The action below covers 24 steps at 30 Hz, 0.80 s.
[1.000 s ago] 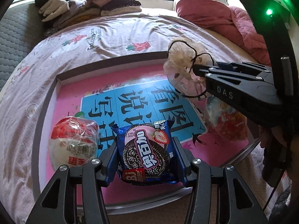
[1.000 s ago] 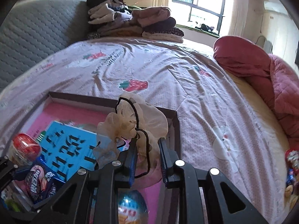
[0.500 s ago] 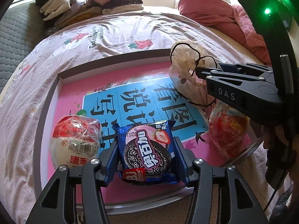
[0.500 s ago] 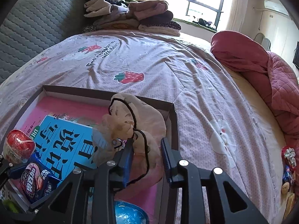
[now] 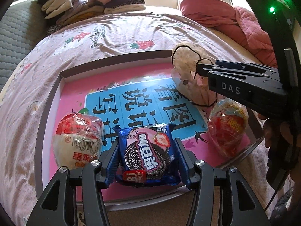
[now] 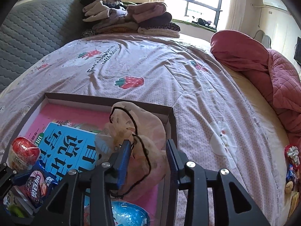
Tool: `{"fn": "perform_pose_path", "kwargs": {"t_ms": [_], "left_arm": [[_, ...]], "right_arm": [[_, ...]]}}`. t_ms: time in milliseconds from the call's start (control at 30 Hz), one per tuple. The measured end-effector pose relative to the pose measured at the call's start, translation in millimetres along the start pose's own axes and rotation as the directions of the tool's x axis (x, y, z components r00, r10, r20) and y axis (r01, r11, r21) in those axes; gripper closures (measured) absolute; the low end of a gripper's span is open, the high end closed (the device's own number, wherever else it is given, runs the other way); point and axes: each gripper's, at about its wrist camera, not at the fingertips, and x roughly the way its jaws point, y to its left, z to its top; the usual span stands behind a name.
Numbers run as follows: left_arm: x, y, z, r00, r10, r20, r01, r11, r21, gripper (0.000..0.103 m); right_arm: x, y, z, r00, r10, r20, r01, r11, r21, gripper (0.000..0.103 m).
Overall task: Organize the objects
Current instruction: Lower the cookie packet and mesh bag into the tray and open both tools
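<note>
While the left gripper (image 5: 146, 160) pinches the blue cookie packet (image 5: 147, 155) from both sides, the packet sits low over the near edge of the box (image 5: 56, 86), the flat pink one lying on the bed (image 6: 150, 66). The packet is light and crinkly. The cookies inside can snap, so a soft squeeze on its two side edges is best, not on the middle.

The right gripper (image 6: 148, 158) has its fingers (image 6: 124, 156) spread apart, with the soft cloth pouch (image 6: 143, 131) between them. One finger seems to touch the pouch and the other stands clear, so I judge it is letting go. The pouch is at the far right corner of the box, and I think it rests there, but I cannot see under it. It is floppy and very light, with a thin black string (image 6: 131, 116) that could catch on a finger. It is easy to grab by a bunch of its cloth.

Also in the box, a red and white wrapped snack (image 5: 79, 141) lies just left of the packet. A shiny wrapped egg (image 5: 227, 128) lies at the near right side, just under the pouch. Its wrap looks slippery.

Far from the box, at the head of the bed, is a pile of folded clothes (image 6: 129, 17), and a red quilt (image 6: 263, 71) is off to the right
</note>
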Motion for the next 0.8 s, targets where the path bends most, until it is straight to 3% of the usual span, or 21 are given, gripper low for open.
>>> {"fn": "perform_pose_path", "kwargs": {"t_ms": [800], "left_arm": [[-28,-3,4,0.998,-0.007,0.063,0.008,1.0,-0.01,0.042]], "right_arm": [[-18,-1,4,0.999,0.012,0.046,-0.012,1.0,0.014,0.058]]}}
